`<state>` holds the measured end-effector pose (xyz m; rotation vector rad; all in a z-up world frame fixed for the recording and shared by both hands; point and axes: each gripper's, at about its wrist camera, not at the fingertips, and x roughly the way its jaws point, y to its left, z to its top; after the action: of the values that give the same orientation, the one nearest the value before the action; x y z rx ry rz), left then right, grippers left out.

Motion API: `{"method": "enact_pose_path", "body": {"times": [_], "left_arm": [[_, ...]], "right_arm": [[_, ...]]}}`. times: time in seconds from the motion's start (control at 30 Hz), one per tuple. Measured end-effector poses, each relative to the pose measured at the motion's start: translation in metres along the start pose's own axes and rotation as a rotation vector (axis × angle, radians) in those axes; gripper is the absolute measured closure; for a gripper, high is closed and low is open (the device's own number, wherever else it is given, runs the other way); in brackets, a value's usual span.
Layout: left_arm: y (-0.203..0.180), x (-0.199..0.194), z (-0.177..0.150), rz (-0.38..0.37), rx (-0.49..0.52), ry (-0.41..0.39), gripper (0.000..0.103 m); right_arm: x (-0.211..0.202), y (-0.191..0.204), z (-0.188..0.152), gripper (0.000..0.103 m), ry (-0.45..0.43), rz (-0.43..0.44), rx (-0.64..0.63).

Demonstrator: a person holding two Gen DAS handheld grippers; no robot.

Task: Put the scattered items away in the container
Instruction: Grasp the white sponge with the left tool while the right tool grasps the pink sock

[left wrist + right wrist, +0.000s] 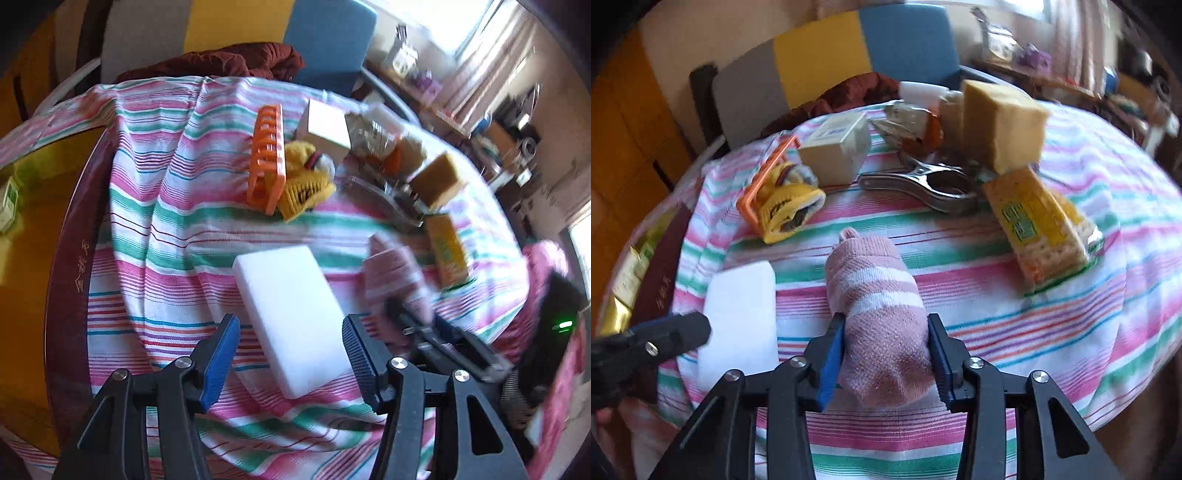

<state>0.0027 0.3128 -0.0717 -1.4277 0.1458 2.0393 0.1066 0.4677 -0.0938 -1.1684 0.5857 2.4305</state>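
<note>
Right gripper (886, 354): blue pads pressed against both sides of a rolled pink-and-white striped sock (877, 314), which lies lengthwise between them on the striped cloth (1034, 325) covering the surface.

Left gripper (291, 354): jaws spread wide, straddling the near end of a white foam block (291, 314) without touching it. Block lies flat on the cloth, just left of the sock.

Orange slatted basket (266, 162): tipped on its side toward the far edge of the surface, a yellow glove (306, 181) spilling out of its mouth.

Beige box (836, 147): just right of the basket.

Metal clamp (923, 186): lying flat, centre-far.

Yellow sponge (1001, 125): standing behind the clamp; blurred, so its footing is uncertain.

Cracker packet (1041, 229): yellow-green wrapper, lying right of the clamp, well apart from the sock.
</note>
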Motion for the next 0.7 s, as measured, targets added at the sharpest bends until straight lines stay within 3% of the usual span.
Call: {"method": "enact_pose_path", "body": {"times": [0.03, 0.07, 0.13, 0.3, 0.43, 0.7], "left_arm": [[-0.004, 0.004, -0.001, 0.001, 0.016, 0.005, 0.042], [-0.007, 0.007, -0.001, 0.007, 0.036, 0.013, 0.032], [-0.016, 0.014, -0.001, 0.048, 0.089, 0.027, 0.026], [-0.029, 0.023, 0.003, 0.073, 0.128, 0.02, 0.026], [-0.026, 0.028, 0.004, 0.182, 0.147, -0.023, 0.026], [-0.012, 0.038, -0.002, 0.145, 0.158, -0.04, 0.017]], "right_arm": [[-0.003, -0.003, -0.002, 0.065, -0.008, -0.004, 0.02], [-0.006, -0.006, -0.004, 0.065, -0.016, -0.021, 0.033], [-0.011, -0.012, -0.008, 0.065, -0.023, -0.042, 0.059], [-0.012, -0.018, -0.013, 0.065, -0.024, -0.019, 0.084], [-0.013, -0.018, -0.014, 0.065, -0.03, -0.017, 0.088], [-0.013, -0.018, -0.019, 0.065, -0.042, -0.017, 0.071]]}}
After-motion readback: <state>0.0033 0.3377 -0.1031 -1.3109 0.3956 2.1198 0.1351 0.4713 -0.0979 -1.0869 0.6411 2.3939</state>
